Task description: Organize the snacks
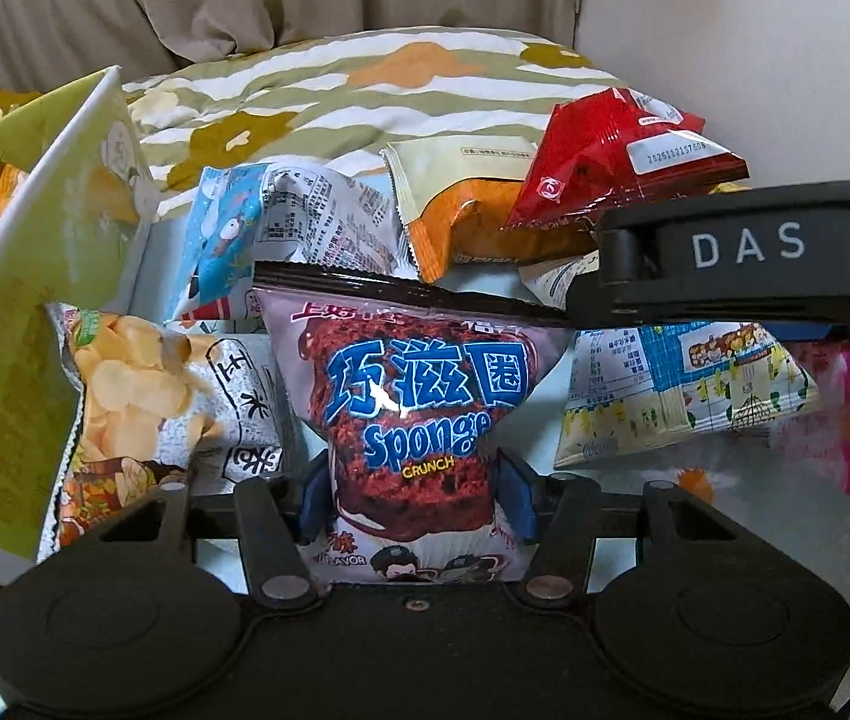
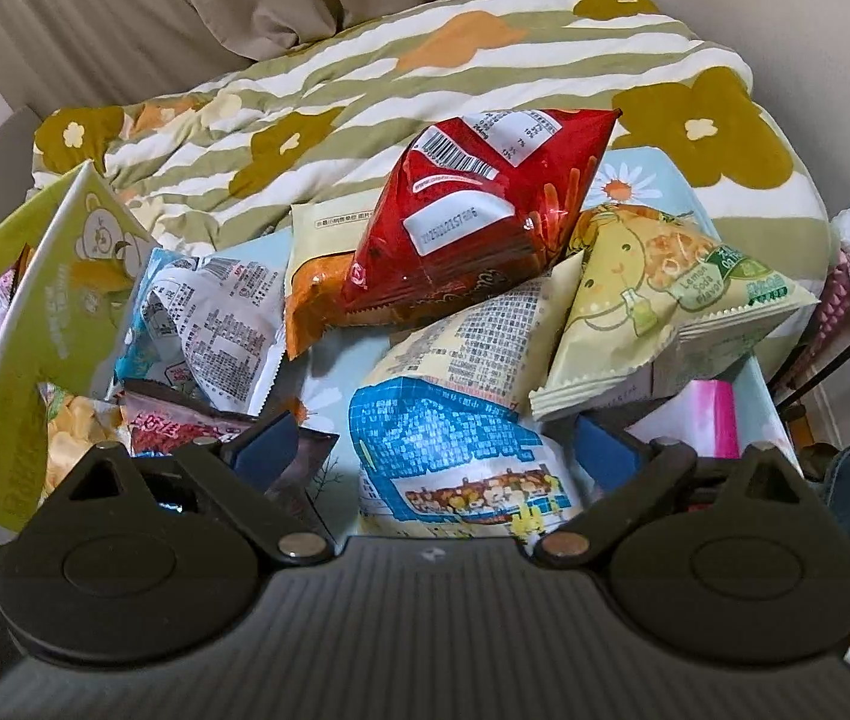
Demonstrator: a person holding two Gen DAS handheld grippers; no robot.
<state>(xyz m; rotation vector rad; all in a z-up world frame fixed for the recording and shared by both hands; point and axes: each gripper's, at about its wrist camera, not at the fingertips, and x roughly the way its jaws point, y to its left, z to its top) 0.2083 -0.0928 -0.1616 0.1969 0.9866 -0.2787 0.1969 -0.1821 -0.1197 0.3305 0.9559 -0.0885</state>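
Here the left gripper (image 1: 416,501) pinches the light, crinkly Sponge Crunch bag (image 1: 419,414) at lower centre; the right gripper (image 2: 434,456) spreads around a blue-printed bag (image 2: 455,456).

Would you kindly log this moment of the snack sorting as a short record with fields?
setting: snack bags piled on a daisy-print cloth, floral quilt behind
left tongs: shut on the Sponge Crunch bag, gripped near its lower part
right tongs: open, either side of the blue-and-yellow bag; contact not clear
top of pile: red bag, leaning on the orange bag
right side: Lemon Soda bag
left side: green box, open, some packets inside
beside box: potato chip bag
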